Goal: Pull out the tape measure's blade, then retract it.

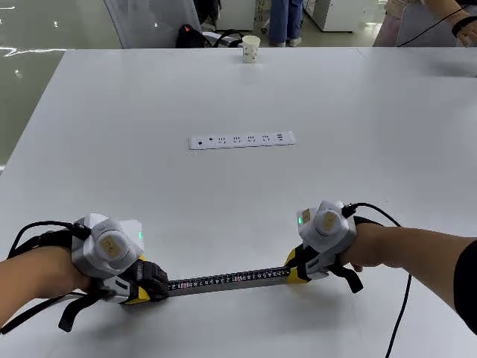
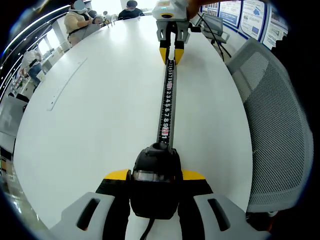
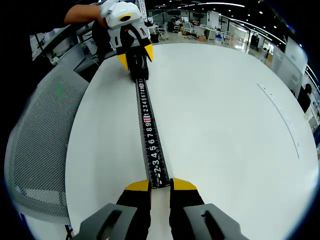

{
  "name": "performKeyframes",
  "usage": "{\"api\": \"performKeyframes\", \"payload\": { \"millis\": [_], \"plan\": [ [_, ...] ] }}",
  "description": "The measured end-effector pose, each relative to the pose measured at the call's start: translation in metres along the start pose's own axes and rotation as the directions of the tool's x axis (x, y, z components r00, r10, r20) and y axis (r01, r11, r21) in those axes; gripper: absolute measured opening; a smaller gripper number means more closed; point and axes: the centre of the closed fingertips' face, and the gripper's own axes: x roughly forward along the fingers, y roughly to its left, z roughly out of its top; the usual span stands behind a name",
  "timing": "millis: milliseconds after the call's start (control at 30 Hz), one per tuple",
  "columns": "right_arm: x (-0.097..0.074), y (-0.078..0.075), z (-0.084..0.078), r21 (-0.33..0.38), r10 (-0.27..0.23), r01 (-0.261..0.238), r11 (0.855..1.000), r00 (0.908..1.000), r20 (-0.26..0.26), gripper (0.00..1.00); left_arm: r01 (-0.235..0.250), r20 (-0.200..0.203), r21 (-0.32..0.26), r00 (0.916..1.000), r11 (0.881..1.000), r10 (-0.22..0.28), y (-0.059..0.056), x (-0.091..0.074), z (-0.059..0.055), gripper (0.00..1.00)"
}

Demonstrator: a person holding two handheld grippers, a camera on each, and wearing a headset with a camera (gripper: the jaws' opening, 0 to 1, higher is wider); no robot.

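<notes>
It looked like an open-plan office: a big white table (image 1: 223, 97) with a power strip (image 1: 242, 139), a mesh chair (image 2: 280, 125), wall posters (image 2: 240, 12) (people (image 2: 77, 20) sat nearby).

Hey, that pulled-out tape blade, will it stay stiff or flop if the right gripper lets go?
Likely fairly stiff: the blade runs straight from the case in the left gripper to the right gripper. Released there, it would probably snap back into the case.
</notes>
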Motion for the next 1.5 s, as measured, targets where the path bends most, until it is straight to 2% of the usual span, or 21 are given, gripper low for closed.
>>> {"api": "performKeyframes", "payload": {
  "millis": [667, 867, 1000, 1100, 1267, 1500],
  "plan": [
    [-0.0012, -0.0004, -0.0022, 0.010, -0.005, 0.005, 1.000, 1.0000, 0.004, 0.10, -0.001, 0.001, 0.000, 1.0000, 1.000, 0.001, -0.0008, 0.0004, 0.0001, 0.31],
    [-0.0010, -0.0005, -0.0022, 0.014, -0.005, 0.005, 1.000, 1.0000, 0.005, 0.10, -0.003, 0.012, -0.001, 0.9999, 1.000, 0.003, -0.0009, 0.0003, 0.0006, 0.31],
    [-0.0004, -0.0001, -0.0009, 0.003, -0.003, 0.003, 1.000, 0.9999, -0.015, 0.10, 0.000, 0.022, -0.002, 0.9998, 1.000, 0.000, -0.0008, 0.0000, 0.0013, 0.31],
    [0.0005, 0.0004, -0.0004, -0.042, -0.009, 0.007, 0.999, 0.9990, -0.043, 0.11, 0.002, 0.024, 0.006, 0.9997, 1.000, -0.002, -0.0015, -0.0004, 0.0011, 0.32],
    [0.0004, -0.0003, -0.0007, -0.052, -0.006, 0.004, 0.999, 0.9986, -0.052, 0.12, -0.006, 0.043, 0.019, 0.9991, 1.000, 0.005, -0.0018, -0.0013, 0.0020, 0.32],
    [0.0017, -0.0002, 0.0000, -0.062, -0.013, 0.007, 0.998, 0.9950, -0.099, 0.12, -0.005, 0.033, 0.020, 0.9994, 1.000, 0.004, -0.0021, -0.0012, 0.0025, 0.32]
  ]
}}
